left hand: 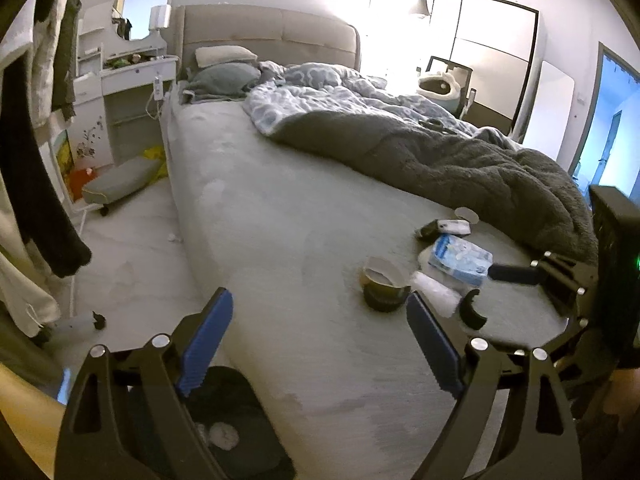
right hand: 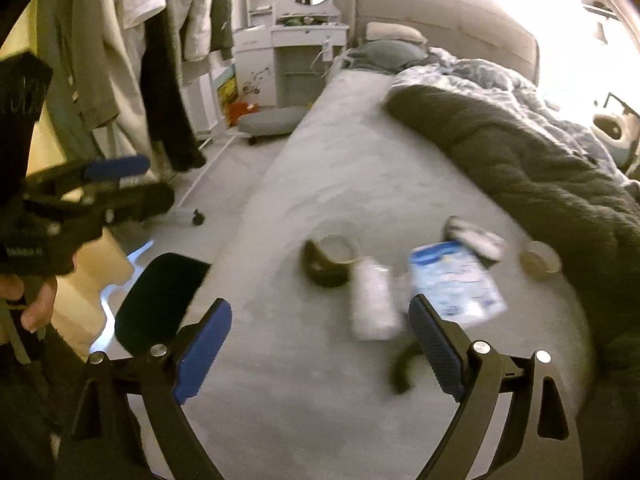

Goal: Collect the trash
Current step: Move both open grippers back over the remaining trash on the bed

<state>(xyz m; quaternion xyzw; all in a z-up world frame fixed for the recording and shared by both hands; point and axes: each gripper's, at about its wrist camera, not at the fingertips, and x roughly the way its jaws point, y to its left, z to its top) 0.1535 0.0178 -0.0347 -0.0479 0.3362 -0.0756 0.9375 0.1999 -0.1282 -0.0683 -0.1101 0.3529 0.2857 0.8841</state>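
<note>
Your left gripper (left hand: 320,340) hangs with fingers spread and empty, as does your right gripper (right hand: 320,344); the tape roll (left hand: 385,285) and blue packet (left hand: 460,259) lie just beyond your right fingertips on the bed (left hand: 260,240).

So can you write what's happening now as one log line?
left gripper: open, empty | right gripper: open, empty | trash: crushed cup, blue packet on bed

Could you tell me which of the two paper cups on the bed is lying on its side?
The dark cup nearest the left gripper lies on its side, mouth showing. The pale cup by the blanket looks upright.
</note>
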